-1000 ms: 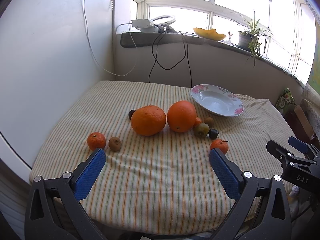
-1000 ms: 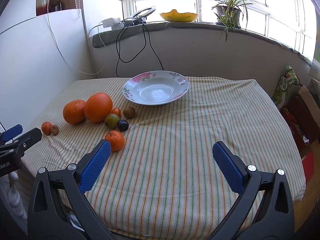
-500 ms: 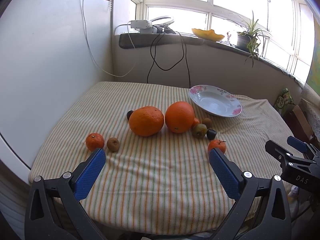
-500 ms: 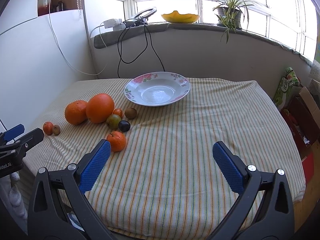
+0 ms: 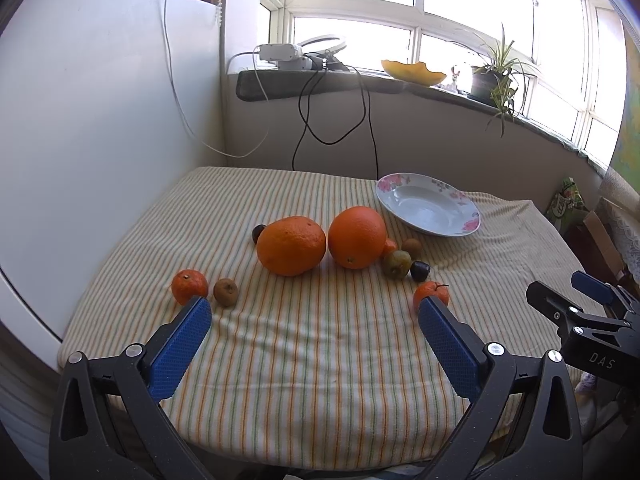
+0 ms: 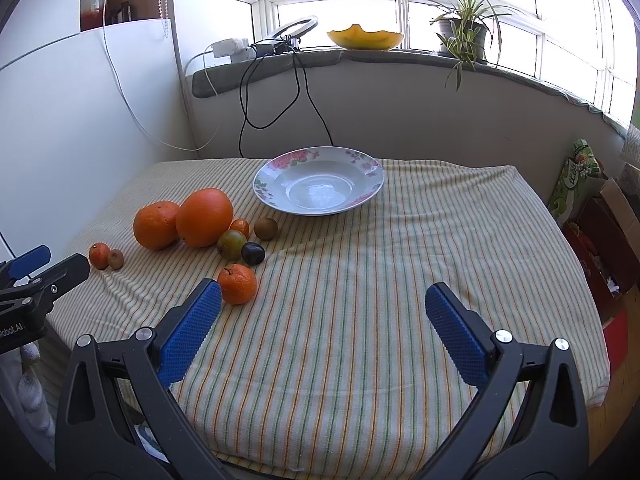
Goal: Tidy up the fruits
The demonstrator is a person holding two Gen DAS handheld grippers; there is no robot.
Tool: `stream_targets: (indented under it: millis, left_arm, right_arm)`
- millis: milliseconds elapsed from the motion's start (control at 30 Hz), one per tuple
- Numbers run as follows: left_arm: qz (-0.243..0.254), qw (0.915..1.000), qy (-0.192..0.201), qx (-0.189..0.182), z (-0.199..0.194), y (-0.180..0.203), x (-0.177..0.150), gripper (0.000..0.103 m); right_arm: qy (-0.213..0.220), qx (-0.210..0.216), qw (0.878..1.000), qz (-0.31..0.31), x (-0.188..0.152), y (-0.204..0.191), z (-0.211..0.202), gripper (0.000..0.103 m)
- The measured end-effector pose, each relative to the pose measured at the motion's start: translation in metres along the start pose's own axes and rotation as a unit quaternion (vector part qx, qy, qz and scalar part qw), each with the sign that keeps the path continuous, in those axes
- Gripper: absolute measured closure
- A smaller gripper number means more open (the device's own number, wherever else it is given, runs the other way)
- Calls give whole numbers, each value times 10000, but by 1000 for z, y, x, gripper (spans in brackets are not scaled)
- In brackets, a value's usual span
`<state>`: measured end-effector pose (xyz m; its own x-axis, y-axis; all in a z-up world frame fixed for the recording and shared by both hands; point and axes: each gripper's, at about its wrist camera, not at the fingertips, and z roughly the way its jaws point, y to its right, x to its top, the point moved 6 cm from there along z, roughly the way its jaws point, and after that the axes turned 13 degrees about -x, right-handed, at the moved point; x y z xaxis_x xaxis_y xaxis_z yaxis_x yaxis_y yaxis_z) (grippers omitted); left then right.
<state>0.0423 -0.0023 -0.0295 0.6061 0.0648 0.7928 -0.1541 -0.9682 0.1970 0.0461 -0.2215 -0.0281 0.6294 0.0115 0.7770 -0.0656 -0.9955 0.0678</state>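
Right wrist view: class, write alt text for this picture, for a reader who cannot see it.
The open right gripper hovers over a striped tablecloth, holding nothing. Ahead sits an empty floral plate; to its left, two large oranges, a mandarin and several small fruits lie loose on the cloth. The left gripper shows at the left edge.

You can read "DAS" in pale letters on the black body of your right gripper (image 5: pixel 592 306), seen from the left wrist view. The green carton's (image 6: pixel 574 178) print is too blurred to read.
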Motion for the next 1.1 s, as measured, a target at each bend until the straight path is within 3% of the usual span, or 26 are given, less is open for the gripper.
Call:
stream_targets:
  millis: [1100]
  left_arm:
    - [-40,10000,-11,-29,3,3,-1,0]
  right_arm:
    - [-28,42,10000,-32,0,-3,2,0]
